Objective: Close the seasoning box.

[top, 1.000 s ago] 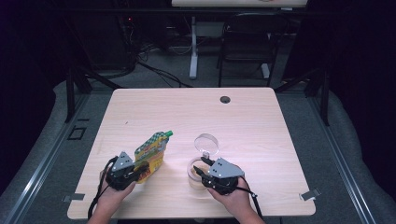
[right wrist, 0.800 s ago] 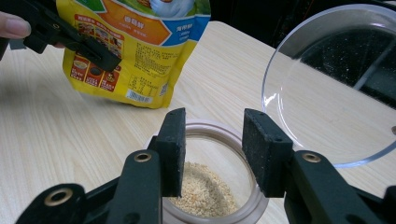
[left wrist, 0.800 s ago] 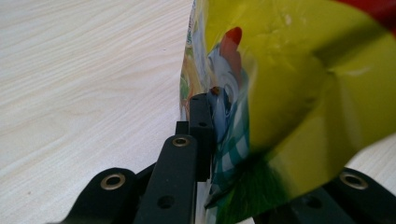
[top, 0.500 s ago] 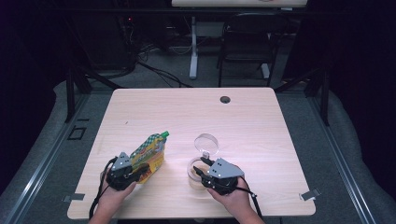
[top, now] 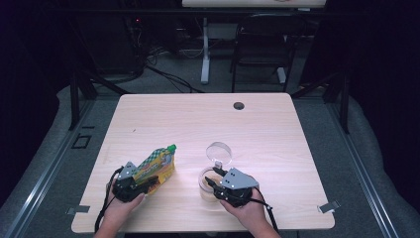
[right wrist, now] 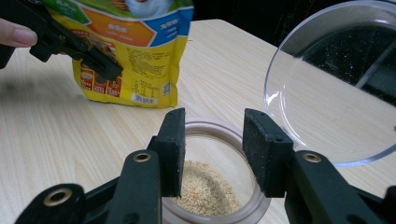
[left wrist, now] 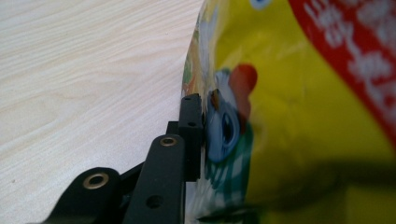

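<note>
A yellow snack pouch (top: 156, 168) with a green cap stands on the wooden table (top: 198, 119) at the front left. My left gripper (top: 148, 181) has it between its jaws, which have just been opening. One pad (left wrist: 191, 126) still lies against the pouch's face (left wrist: 303, 116); the other jaw is hidden behind it. A clear jar (top: 204, 191) with pale granules (right wrist: 205, 191) in its bottom sits at the front middle, my right gripper (right wrist: 217, 149) shut on its sides. Its clear round lid (right wrist: 327, 93) tilts back behind it. The pouch (right wrist: 135, 46) stands left of the jar.
A dark cable hole (top: 239, 105) sits near the table's far edge. Beyond the table are a chair (top: 262, 44), a desk leg (top: 205, 54) and cables on the grey floor. Both of the person's hands come in over the front edge.
The pouch has sunk a little and shifted left in the left gripper. The right gripper and the jar have stayed put.
</note>
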Demonstrator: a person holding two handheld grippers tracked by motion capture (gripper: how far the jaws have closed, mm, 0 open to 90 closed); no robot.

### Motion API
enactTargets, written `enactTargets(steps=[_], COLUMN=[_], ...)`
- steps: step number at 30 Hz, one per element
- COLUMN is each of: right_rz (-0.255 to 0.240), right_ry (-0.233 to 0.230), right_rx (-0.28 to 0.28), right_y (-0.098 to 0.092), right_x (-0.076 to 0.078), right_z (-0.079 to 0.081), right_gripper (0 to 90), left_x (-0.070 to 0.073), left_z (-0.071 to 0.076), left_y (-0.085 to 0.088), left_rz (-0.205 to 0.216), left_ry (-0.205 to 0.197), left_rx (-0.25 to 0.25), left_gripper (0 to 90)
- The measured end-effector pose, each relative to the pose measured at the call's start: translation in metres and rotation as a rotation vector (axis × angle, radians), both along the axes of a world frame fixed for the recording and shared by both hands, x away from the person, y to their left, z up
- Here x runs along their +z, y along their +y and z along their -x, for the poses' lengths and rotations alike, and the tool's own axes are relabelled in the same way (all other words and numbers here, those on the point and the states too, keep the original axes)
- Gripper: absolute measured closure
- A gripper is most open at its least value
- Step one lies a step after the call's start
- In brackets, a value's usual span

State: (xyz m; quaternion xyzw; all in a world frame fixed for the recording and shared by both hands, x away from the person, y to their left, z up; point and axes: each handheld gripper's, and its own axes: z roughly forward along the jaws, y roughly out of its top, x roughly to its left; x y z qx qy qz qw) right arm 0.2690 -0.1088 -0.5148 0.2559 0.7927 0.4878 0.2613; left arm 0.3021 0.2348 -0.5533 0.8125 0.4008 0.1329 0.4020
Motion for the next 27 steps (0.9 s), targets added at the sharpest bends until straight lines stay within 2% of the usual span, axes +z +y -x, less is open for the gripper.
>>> enactTargets(steps=[8, 17, 23, 27], right_rz=[0.001, 0.000, 0.004, -0.001], right_ry=[0.003, 0.009, 0.012, 0.014], right_rx=[0.000, 0.003, 0.006, 0.008], right_y=[0.000, 0.000, 0.000, 0.001], right_x=[0.000, 0.000, 0.000, -0.001], right_z=[0.000, 0.000, 0.000, 0.000], right_gripper=[59.3, 58.5, 57.5, 57.1], left_x=[-0.001, 0.000, 0.001, 0.002], left_z=[0.000, 0.001, 0.003, 0.004], left_y=[0.002, 0.008, 0.011, 0.011], left_rz=[0.018, 0.055, 0.081, 0.080], left_ry=[0.003, 0.004, 0.001, -0.004], left_rx=[0.004, 0.032, 0.030, 0.031], left_gripper=[71.8, 55.0, 48.3, 46.4])
